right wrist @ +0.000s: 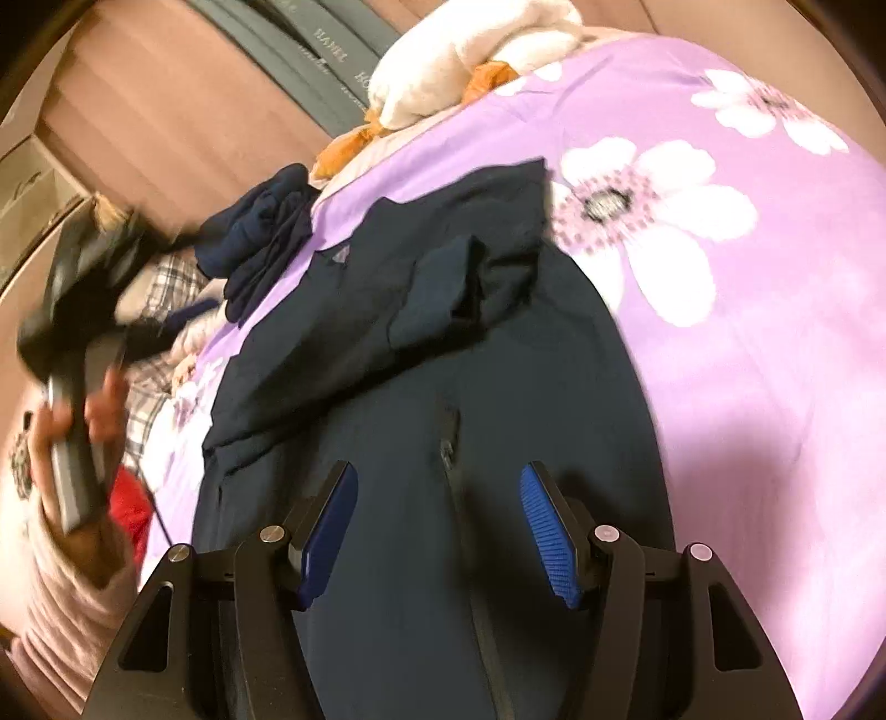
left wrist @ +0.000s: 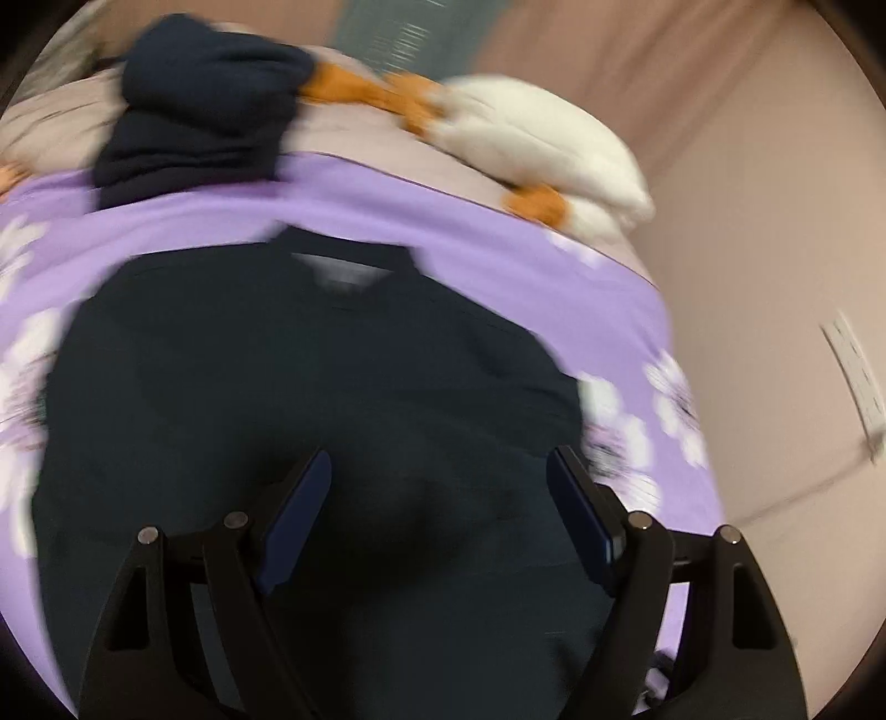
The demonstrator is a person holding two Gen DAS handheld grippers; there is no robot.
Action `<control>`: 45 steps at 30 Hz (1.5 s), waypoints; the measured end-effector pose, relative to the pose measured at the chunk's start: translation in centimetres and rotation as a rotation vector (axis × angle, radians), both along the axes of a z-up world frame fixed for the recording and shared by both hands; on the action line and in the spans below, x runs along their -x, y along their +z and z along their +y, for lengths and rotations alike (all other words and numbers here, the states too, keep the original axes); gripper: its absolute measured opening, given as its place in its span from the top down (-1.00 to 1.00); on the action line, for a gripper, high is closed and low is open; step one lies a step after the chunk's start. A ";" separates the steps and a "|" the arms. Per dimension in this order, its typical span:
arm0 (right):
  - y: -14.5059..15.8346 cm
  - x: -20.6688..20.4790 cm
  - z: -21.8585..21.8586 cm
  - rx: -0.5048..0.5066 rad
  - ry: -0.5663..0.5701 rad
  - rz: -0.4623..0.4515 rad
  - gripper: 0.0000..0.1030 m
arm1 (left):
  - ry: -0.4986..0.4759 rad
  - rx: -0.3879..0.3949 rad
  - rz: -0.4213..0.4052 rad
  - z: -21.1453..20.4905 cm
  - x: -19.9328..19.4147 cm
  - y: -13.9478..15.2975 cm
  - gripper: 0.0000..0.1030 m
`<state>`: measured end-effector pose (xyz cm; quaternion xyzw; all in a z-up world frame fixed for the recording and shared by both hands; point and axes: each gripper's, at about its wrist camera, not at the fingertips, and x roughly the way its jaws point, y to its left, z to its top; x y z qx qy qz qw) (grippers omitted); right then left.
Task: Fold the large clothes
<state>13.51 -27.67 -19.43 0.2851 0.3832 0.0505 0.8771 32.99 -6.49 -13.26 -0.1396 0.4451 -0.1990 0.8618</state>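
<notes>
Each hand-held gripper, left (left wrist: 437, 476) and right (right wrist: 437, 487), has black angular arms with round silver screws and ribbed blue pads (right wrist: 548, 537), while at nine o'clock a bare hand (right wrist: 83, 421) shows a pale pink sleeve (right wrist: 72, 615).

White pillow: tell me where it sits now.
In both views the white pillow lies at the bed's far end, beyond the dark jacket, beside the orange fabric.
</notes>
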 end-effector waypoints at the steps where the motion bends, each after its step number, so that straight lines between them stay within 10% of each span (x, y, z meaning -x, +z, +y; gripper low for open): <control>1: 0.3 -0.6 0.2 0.015 0.006 -0.002 -0.19 | 0.044 -0.022 -0.002 2.7 -0.1 -0.6 -0.55; 5: 1.8 -4.9 1.8 0.087 0.047 -0.030 -0.19 | 0.122 -0.059 0.042 8.6 -0.1 -3.3 -0.45; 11: 1.5 -12.6 4.8 0.263 0.089 -0.016 -0.19 | 0.114 -0.227 0.060 9.9 -1.3 -8.2 0.51; 17: -1.7 -15.9 6.3 0.466 0.104 0.090 -0.16 | 0.111 -0.319 0.048 9.7 -1.9 -11.7 0.50; 22: -2.6 -16.5 6.4 0.528 0.123 0.122 -0.16 | 0.107 -0.306 0.094 10.5 -2.2 -11.2 0.39; 25: -1.4 -15.9 6.3 0.490 0.105 0.144 -0.17 | 0.140 -0.249 0.100 11.9 -0.6 -9.9 -0.19; 36: 3.0 -1.6 3.8 0.291 0.109 0.035 -0.48 | 0.178 -0.017 0.084 20.5 14.0 -6.0 -0.99; 45: 0.8 7.3 -0.8 0.146 0.006 0.120 -0.50 | 0.208 0.112 0.189 24.9 23.5 -9.7 -0.99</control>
